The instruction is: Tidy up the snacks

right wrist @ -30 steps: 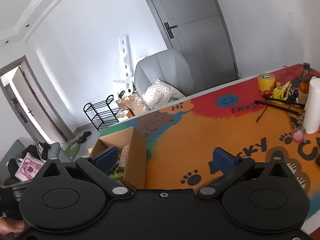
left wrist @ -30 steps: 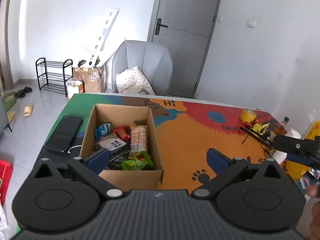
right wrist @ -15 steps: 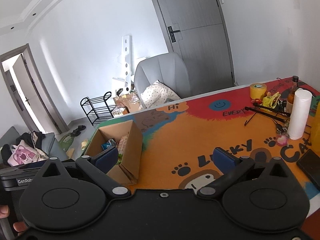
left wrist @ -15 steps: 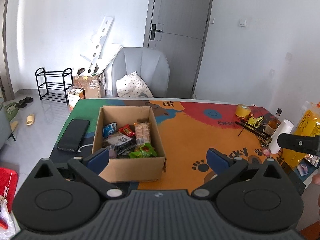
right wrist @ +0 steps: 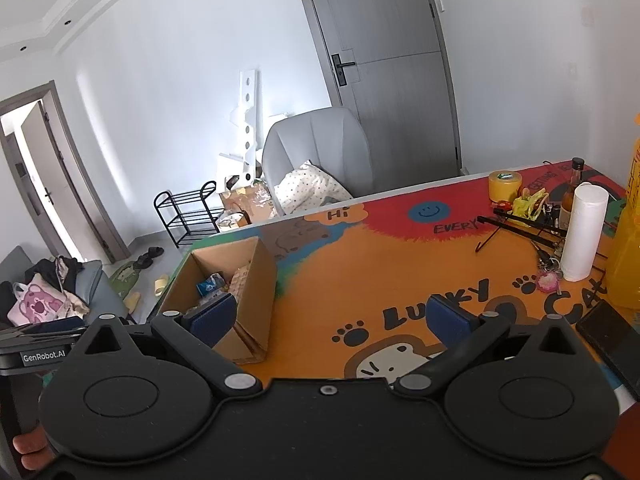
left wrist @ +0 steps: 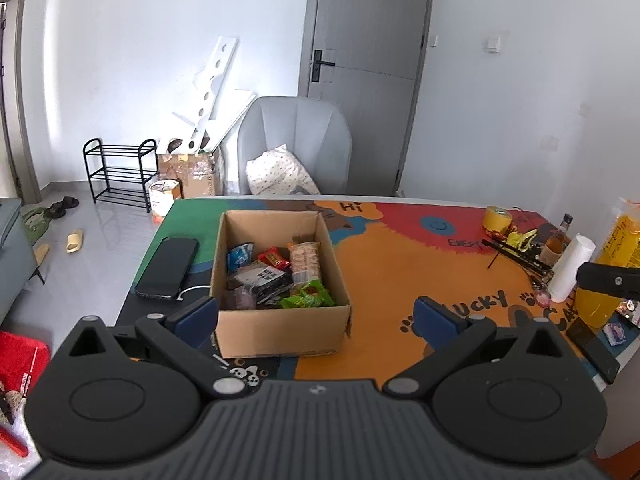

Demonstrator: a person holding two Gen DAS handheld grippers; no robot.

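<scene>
An open cardboard box (left wrist: 280, 330) stands on the colourful table mat (left wrist: 400, 272) and holds several snack packets, among them a green packet (left wrist: 308, 300), a biscuit pack (left wrist: 305, 260) and a red packet (left wrist: 274, 258). The box also shows in the right wrist view (right wrist: 256, 280). My left gripper (left wrist: 316, 318) is open and empty, held back from the box's near wall. My right gripper (right wrist: 328, 316) is open and empty above the mat, to the right of the box.
A black phone (left wrist: 168, 266) lies left of the box. At the right are a yellow tape roll (right wrist: 505, 186), a white paper roll (right wrist: 582, 232), a bottle (right wrist: 570, 196), black sticks (right wrist: 524, 220), a yellow bag (right wrist: 628, 248) and a dark phone (right wrist: 612, 340). A grey chair (left wrist: 296, 144) stands behind the table.
Both grippers have pulled back and up from the table, so the box and the mat look smaller and farther. Both stay open and empty.
</scene>
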